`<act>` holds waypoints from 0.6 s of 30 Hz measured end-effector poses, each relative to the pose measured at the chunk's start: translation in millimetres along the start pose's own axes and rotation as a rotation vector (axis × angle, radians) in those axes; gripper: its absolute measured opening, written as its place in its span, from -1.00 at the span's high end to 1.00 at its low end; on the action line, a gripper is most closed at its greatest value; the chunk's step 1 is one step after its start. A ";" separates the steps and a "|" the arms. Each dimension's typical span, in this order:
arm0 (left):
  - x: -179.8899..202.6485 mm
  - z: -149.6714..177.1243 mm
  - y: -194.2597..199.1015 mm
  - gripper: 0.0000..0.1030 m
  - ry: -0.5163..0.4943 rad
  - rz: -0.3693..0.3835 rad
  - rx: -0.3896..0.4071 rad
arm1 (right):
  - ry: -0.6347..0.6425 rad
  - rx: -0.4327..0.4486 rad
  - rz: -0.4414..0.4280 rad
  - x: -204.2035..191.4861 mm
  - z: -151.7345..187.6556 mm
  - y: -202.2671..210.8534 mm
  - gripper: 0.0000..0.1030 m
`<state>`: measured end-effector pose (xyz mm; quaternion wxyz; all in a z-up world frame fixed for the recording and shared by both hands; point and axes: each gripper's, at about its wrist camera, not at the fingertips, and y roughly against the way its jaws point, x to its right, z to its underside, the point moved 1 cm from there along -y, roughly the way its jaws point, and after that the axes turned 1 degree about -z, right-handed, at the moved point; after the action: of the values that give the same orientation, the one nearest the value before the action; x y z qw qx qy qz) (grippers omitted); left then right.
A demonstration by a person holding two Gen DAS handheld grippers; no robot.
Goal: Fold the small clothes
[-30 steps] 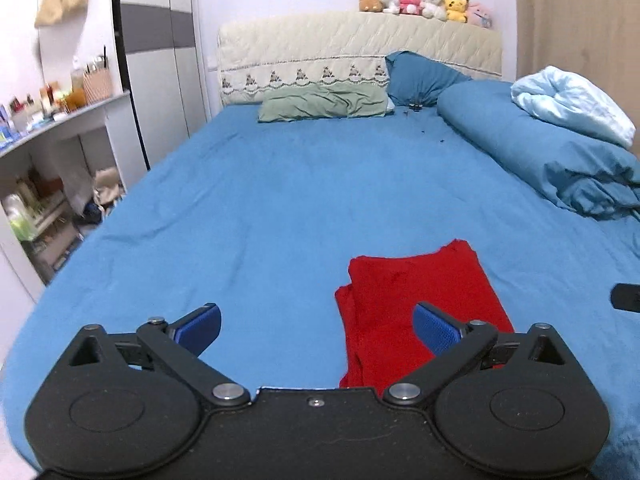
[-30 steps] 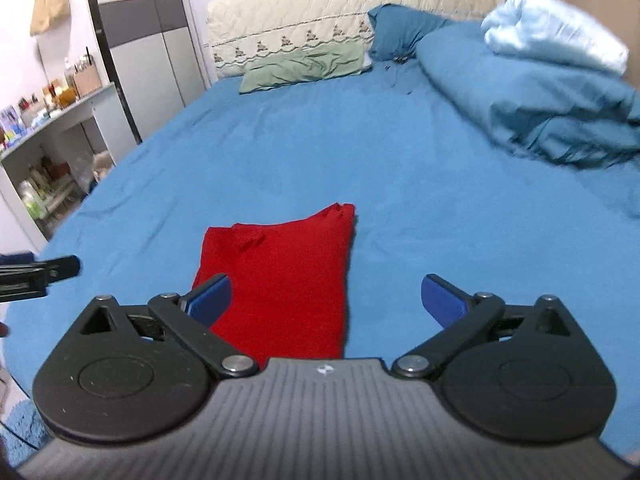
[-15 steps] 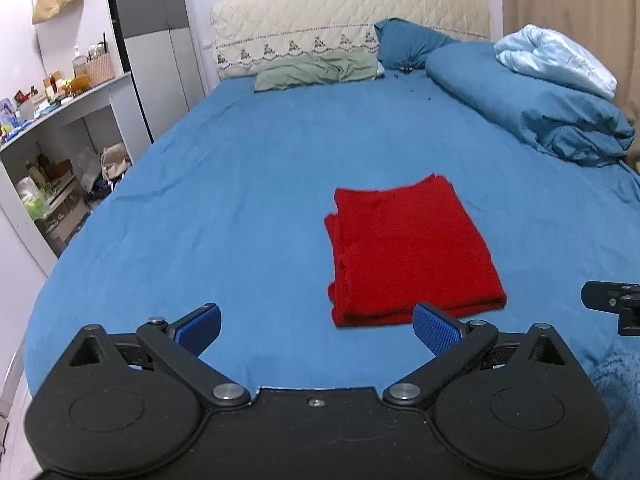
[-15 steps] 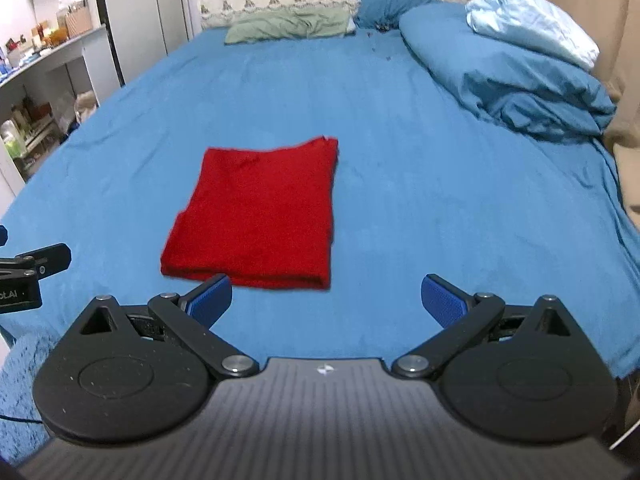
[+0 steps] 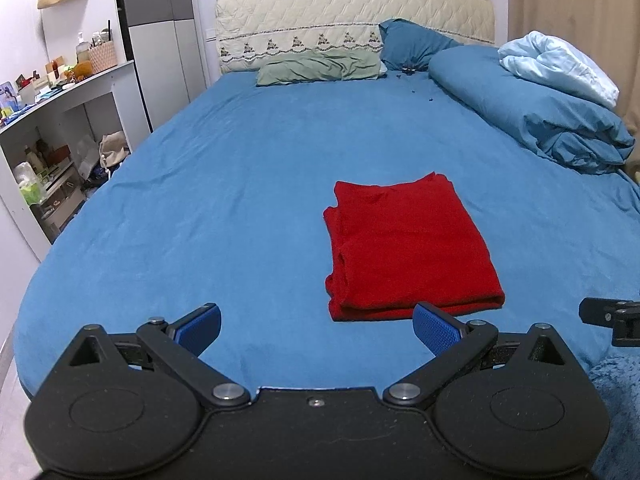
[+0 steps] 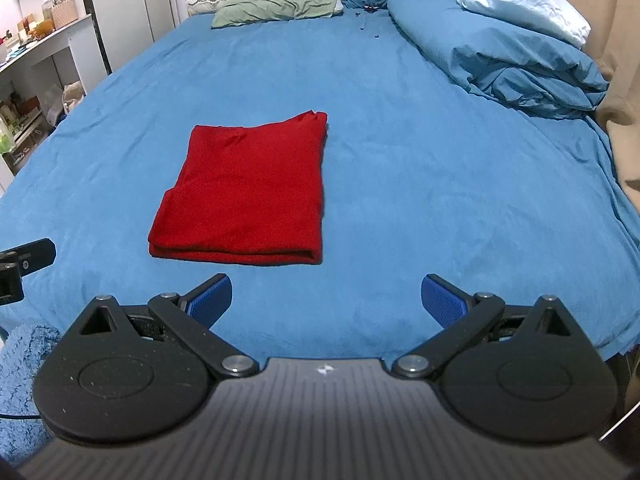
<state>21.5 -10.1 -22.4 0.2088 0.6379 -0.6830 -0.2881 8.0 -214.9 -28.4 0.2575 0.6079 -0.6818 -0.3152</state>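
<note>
No legible text, labels or nos. anywhere; shelf items too small/blurred to read.

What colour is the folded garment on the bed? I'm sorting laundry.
Plain red garment, no pattern; clearest in the right wrist view.

- Left gripper [image 5: 316, 328]: matte black body, two round pivot housings, triangular cut-outs in the link arms, silver rivets, a small centre screw.
- Right gripper [image 6: 326, 298]: same black linkage, ribbed grey centre plate with a small white mark.
- Blue ribbed pads [image 6: 442, 300] line the jaws.
</note>
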 end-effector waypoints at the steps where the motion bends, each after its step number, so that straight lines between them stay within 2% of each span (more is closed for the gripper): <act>1: 0.2 -0.1 0.4 -1.00 -0.001 0.001 0.003 | 0.001 -0.002 0.001 0.0 0.1 -0.5 -1.00; 18: -8.5 0.6 5.1 -1.00 -0.012 0.003 0.028 | -0.008 -0.009 0.003 -3.2 3.0 -2.9 -1.00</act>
<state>18.1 -1.5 -18.8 0.1962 0.6377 -0.6893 -0.2823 8.1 -211.6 -32.4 0.2582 0.6043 -0.6823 -0.3204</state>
